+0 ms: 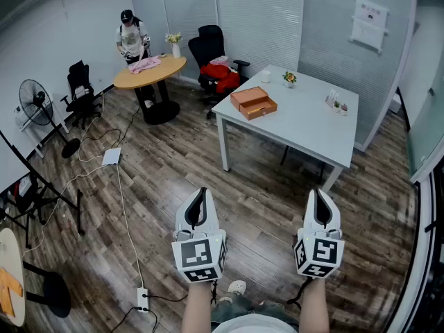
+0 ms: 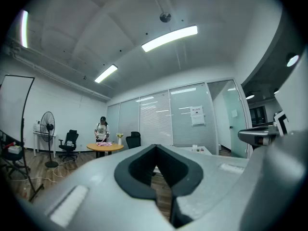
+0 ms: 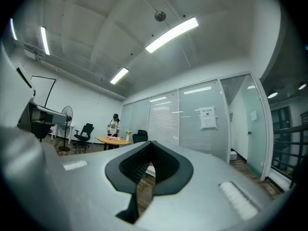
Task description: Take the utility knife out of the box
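An orange-brown box (image 1: pixel 253 103) sits on the left end of the white table (image 1: pixel 305 127), its lower drawer pulled out slightly. I see no utility knife in any view. Both grippers hang over the wooden floor, well short of the table. My left gripper (image 1: pixel 200 193) points ahead with its jaws together and nothing between them, and the left gripper view (image 2: pixel 155 147) shows them meeting at the tip. My right gripper (image 1: pixel 320 193) is level with it, a little to the right. Its jaws are also closed on nothing in the right gripper view (image 3: pixel 153 143).
A small plant (image 1: pixel 289 79), a cup (image 1: pixel 265 76) and small items (image 1: pixel 336 104) stand on the white table. Black office chairs (image 1: pixel 211 50) stand behind it. At the far left are a person (image 1: pixel 131 39) at a round wooden table (image 1: pixel 149 71), a fan (image 1: pixel 36 103) and floor cables (image 1: pixel 121 193).
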Demonstrator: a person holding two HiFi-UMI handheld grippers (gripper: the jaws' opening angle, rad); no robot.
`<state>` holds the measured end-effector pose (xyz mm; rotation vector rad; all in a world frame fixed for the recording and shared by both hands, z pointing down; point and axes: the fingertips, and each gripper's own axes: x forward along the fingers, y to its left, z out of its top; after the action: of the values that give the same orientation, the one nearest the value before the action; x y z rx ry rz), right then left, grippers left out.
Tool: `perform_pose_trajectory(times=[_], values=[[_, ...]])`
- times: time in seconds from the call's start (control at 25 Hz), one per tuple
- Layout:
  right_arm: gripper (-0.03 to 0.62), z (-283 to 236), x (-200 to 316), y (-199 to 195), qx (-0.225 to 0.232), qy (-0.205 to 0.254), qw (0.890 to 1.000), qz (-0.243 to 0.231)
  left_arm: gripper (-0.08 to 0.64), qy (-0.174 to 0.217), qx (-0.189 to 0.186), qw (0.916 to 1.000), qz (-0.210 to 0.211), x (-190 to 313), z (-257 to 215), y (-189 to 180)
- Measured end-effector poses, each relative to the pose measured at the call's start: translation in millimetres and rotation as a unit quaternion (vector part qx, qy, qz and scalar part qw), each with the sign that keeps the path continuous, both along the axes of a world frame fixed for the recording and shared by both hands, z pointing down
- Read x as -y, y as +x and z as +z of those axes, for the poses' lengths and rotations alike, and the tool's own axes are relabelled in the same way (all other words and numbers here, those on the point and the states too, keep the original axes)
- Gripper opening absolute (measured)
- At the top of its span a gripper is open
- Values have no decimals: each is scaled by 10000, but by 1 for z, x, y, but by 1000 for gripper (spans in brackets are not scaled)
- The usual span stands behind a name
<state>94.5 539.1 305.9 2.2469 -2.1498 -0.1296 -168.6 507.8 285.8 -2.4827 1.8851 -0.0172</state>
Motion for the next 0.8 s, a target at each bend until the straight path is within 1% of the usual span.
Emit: perform_pose_trajectory(times=[0.2, 0.56, 0.68, 0.8], values=[[26, 2, -1, -1, 6, 2, 10000, -3, 0, -14, -15, 10000, -7, 0, 3, -1], [26, 7, 16, -9, 33, -52, 10000, -1, 0, -81, -63, 9999, -2, 19, 11, -9], [26, 7, 27, -13, 7, 22, 10000, 67, 0, -94, -70, 9999, 30, 32, 13, -14], [29, 8, 40, -15, -110, 109, 9996, 243, 0, -87, -76, 9999, 91, 48, 16, -19]])
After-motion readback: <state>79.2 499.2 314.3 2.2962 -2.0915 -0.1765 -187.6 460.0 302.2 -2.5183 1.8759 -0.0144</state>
